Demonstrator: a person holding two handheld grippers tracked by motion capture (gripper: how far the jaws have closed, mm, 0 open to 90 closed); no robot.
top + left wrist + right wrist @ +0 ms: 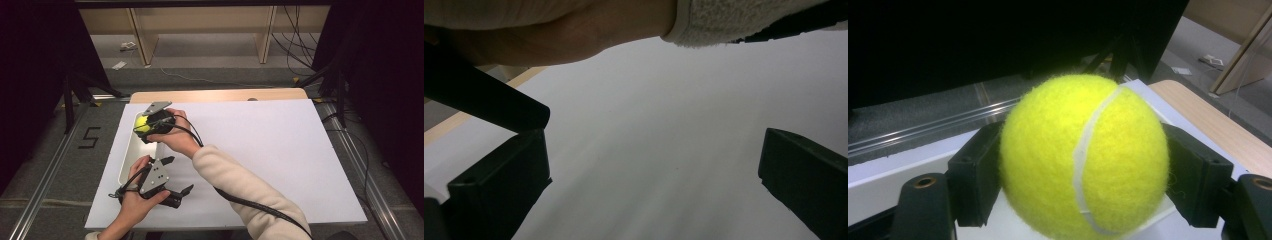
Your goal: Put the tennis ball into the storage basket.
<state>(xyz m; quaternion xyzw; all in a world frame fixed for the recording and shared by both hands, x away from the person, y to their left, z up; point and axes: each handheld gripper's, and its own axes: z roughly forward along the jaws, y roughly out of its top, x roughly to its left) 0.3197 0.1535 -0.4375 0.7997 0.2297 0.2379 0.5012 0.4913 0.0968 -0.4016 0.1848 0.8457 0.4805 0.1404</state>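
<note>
Yellow tennis ball (1084, 156) between right jaws.

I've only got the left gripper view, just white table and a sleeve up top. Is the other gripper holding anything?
Observer: Yes, the right gripper is clamped on a yellow tennis ball, one jaw on each side.
Operator: Where is it over the table?
Observer: In the high view the ball is above the far end of a white tray at the table's left edge.
Operator: And my left gripper?
Observer: The left gripper is open, low over the white sheet, just right of the tray's near end.
</note>
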